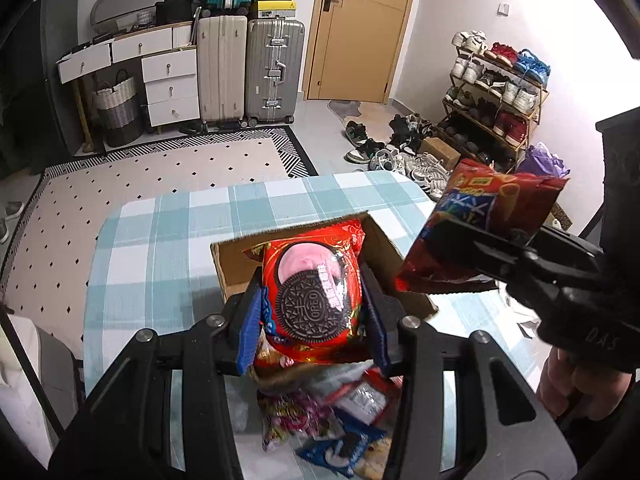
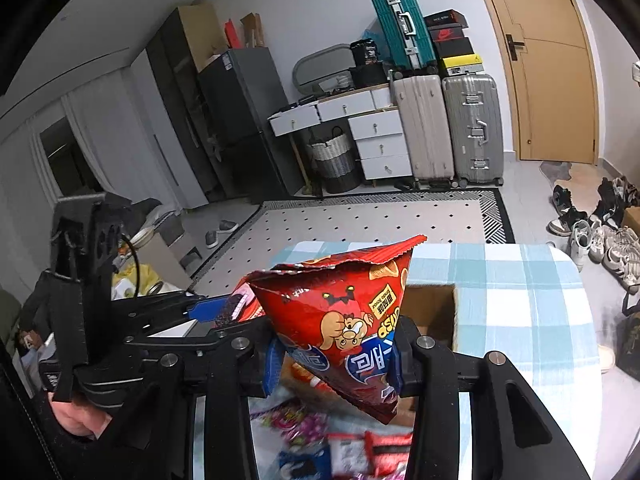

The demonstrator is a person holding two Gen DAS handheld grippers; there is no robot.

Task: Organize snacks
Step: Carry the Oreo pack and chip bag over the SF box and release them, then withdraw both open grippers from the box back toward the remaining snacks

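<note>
Both grippers angled down over box (image 1: 236, 264) on checked table (image 1: 168, 232). Left gripper (image 1: 316, 320) clamped on red Oreo pack (image 1: 312, 284), "OREO" on cookie, long axis running away from camera. Right gripper (image 2: 334, 364) clamped on red chip bag (image 2: 344, 312), crimped top up, small print unreadable. Loose snacks (image 1: 332, 420) below.

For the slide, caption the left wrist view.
Left gripper clamps Oreo pack above cardboard box; right gripper holds red snack bag.
</note>
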